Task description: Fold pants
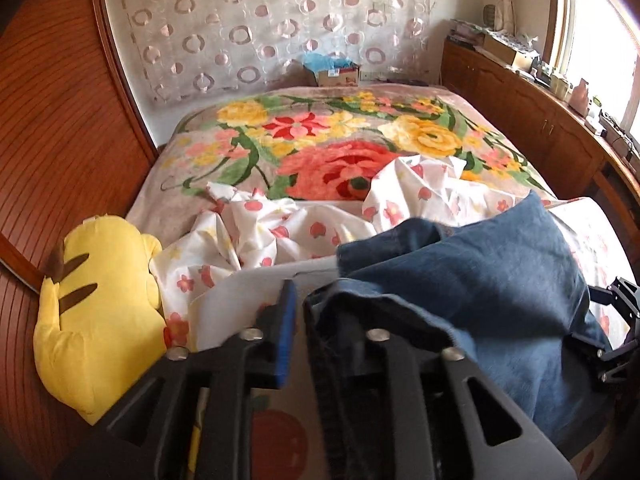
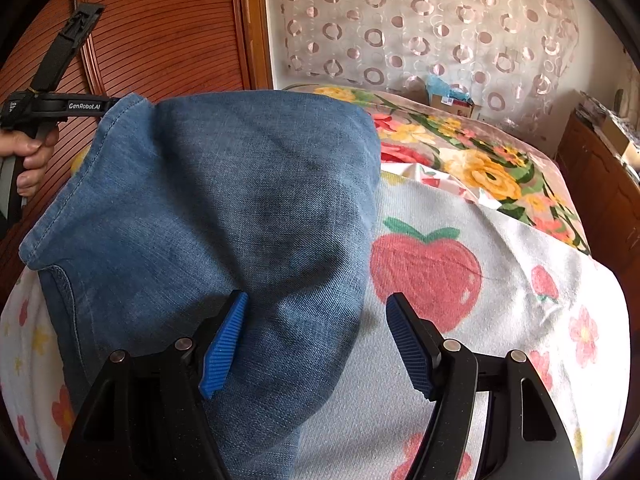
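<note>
Bed (image 1: 320, 128), one jeans pair (image 2: 240, 180), one plush (image 1: 96, 320); left gripper (image 1: 310, 300), right gripper (image 2: 316, 336) fingers (image 2: 224, 344) apart.

Blue denim pants (image 2: 224, 208) are seen bunched and partly lifted over a white floral sheet (image 2: 500, 280), hem edge draped leftward.

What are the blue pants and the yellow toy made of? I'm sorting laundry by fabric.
The pants look like denim: faded blue twill weave, stitched hems. The yellow toy looks like soft plush, smooth and matte with brown stripes; its fibre can't be told.
</note>
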Tool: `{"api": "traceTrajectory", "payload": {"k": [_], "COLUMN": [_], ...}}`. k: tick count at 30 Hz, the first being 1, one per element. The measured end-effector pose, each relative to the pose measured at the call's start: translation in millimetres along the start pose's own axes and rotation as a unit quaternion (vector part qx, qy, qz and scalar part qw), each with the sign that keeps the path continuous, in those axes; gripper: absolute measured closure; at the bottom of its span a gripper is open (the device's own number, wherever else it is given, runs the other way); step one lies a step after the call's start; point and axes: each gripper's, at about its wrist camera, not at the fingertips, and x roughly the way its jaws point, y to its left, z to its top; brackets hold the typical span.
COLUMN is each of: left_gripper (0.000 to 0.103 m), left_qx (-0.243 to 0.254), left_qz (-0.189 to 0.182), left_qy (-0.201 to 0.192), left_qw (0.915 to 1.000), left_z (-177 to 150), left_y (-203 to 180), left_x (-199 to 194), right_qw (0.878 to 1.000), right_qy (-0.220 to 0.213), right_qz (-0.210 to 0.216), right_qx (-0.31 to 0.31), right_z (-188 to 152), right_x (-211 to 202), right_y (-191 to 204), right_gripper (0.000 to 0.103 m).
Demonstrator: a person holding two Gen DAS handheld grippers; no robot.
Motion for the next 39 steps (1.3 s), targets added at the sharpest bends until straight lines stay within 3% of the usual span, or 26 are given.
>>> {"api": "traceTrajectory", "payload": {"k": [8,14,24,30,39], "left_gripper": [0.056,0.056,0.056,0.056,0.056], "left_qx": [-0.001,-0.004,-0.029,-0.013,0.011], "left_qz": [-0.007,-0.016,-0.024,-0.034,-0.054], "left_qy": [-0.019,-0.044,-0.057,-0.043,-0.051], "left_qw": [0.9998,0.9989,0.9977,0.9984,0.9972], "left_z": [-17.4,-31.7,-51.8,-69.3,-80.5], "left_y": [2.3,-4.7,-16.5,-48.9,-94.8], "left_x": [-28.9,-61.2,-83.5,-79.9,-85.7], "right_qw": [1.0,1.0,1.0,1.0,0.999], "right_qy": [0.002,0.002,0.002,0.001,-0.02], "right_qz": [0.003,0.0,-0.004,0.003,0.021], "right_qx": [0.002,0.001,-0.005,-0.002,0.021], "right_z": [-0.7,-0.7,-3.9,-4.9,-14.4], "right_x": [0.5,1.4,-0.5,-4.1,-44.8], "right_y": [-3.8,-5.4,-8.5,-10.7,-12.6], "right_gripper": [0.03,0.03,0.03,0.03,0.03]}}
